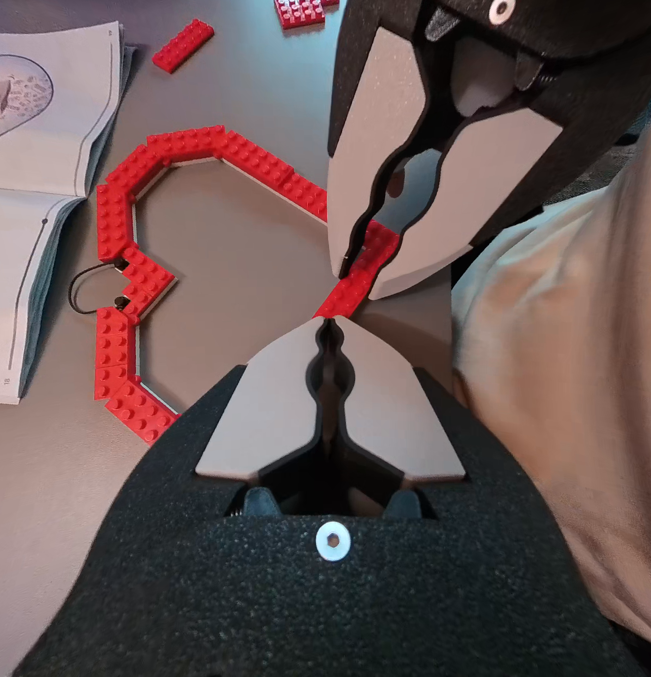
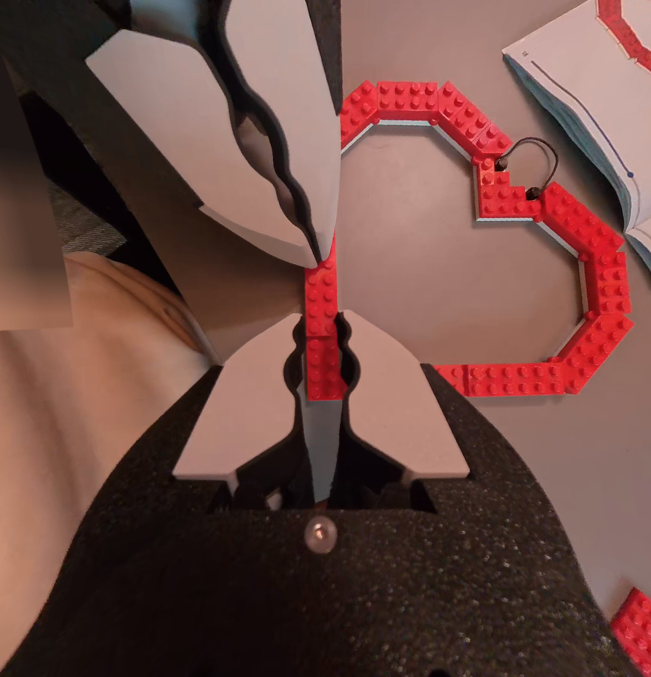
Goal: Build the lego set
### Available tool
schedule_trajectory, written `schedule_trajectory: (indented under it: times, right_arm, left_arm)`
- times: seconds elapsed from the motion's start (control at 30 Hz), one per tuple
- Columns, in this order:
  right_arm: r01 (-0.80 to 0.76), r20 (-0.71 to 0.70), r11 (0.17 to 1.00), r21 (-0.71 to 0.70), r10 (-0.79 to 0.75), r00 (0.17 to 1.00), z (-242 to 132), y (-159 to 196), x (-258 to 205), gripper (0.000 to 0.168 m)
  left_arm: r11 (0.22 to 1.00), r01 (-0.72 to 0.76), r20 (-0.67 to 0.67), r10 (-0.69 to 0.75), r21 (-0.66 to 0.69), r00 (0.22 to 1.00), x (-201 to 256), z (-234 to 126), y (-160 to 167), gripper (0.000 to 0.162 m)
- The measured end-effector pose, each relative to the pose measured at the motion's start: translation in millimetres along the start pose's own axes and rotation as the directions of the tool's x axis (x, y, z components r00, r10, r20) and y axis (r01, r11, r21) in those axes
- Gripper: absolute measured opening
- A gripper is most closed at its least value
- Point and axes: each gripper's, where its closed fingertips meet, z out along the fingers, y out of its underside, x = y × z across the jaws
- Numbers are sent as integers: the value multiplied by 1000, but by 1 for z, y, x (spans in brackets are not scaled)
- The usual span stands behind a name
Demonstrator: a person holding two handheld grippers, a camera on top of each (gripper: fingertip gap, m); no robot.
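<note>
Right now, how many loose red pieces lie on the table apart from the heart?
2 in the left wrist view: a long red plate beside the booklet, and a studded red piece at the top edge. More may lie outside the pictures.

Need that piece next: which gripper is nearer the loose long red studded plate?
Right. The right gripper clamps the red heart frame nearer the plate; the left gripper touches the frame farther off.

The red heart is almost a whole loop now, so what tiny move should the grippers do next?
Probably press down gently at the pointed end of the red heart. The right gripper is clamped across that strip, and the left gripper is closed, its tips touching it, so seating those plates looks like the next step.
</note>
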Motion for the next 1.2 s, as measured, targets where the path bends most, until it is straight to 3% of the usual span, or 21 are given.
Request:
schedule_trajectory:
  times: [0.17,0.27,0.33,0.4,0.5,0.6,0.93,1.0,1.1,1.2]
  right_arm:
    - [31,-27,999,11,-31,999,0,0,0,17]
    - [56,-36,997,44,-55,998,2,-3,5,17]
    - [51,-19,998,45,-50,999,3,-4,6,17]
    - [62,-21,997,36,-61,998,2,-4,6,17]
    - [71,-34,997,35,-70,997,2,-4,6,17]
    - [56,-19,998,42,-56,998,2,-4,7,17]
    - [90,-5,992,85,-90,996,2,-6,11,16]
    - [17,27,990,140,-21,999,-5,-7,15,23]
    - [-151,14,944,292,154,988,-46,-2,48,29]
    - [-256,-151,930,265,302,941,-89,48,105,45]
  left_arm:
    - [1000,-28,45,29,-3,999,0,0,0,0]
    - [987,-160,122,157,10,980,-6,0,-2,0]
    - [989,-142,70,140,30,988,2,-1,-9,0]
    - [986,-99,25,96,134,995,10,-2,-29,0]
    - [990,-135,89,137,-29,986,-6,12,-8,1]
    - [999,-32,59,31,11,998,-5,12,-10,0]
    - [993,-112,161,115,-31,980,-11,12,-10,0]
    - [995,-95,211,93,-3,973,-12,15,-14,0]
    - [998,-11,195,0,54,981,-6,20,-18,0]
    - [998,20,188,-30,55,982,-3,20,-20,0]
